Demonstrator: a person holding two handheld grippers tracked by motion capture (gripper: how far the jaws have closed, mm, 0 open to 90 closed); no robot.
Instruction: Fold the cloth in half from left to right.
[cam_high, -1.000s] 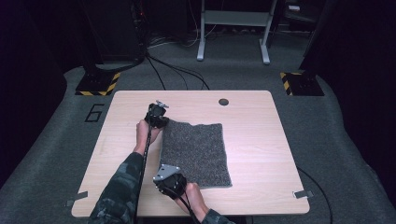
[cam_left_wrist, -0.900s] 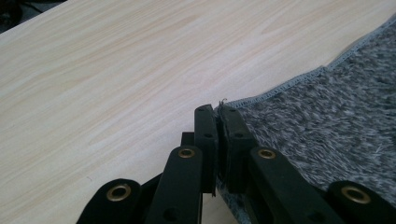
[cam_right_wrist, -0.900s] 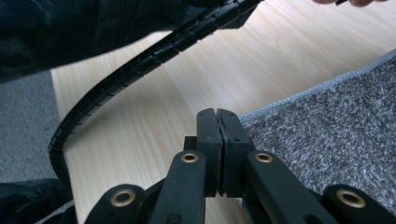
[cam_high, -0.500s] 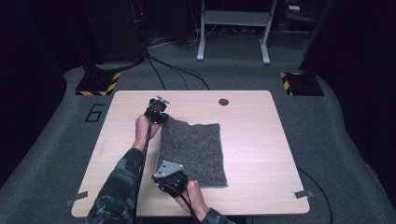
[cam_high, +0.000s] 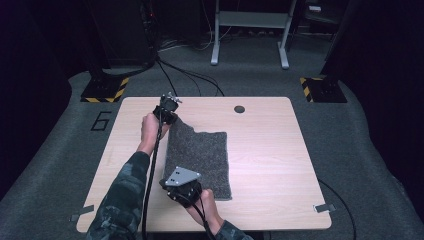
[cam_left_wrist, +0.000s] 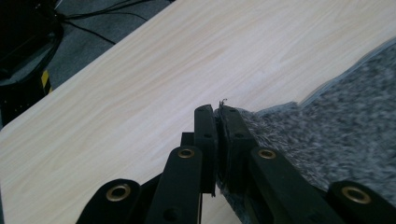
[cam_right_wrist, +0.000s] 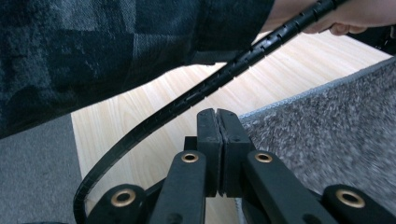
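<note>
Two claws work grey cloth lying on table. Left claw clenched on far-left corner, lifting it slightly. Right claw clamped at near-left corner; likely paired grip for folding or dragging.

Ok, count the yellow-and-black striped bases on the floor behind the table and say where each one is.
2. One striped base sits on the floor beyond the table's far left corner; the other striped base sits beyond its far right corner. Any more would be lost in the dark surroundings.
</note>
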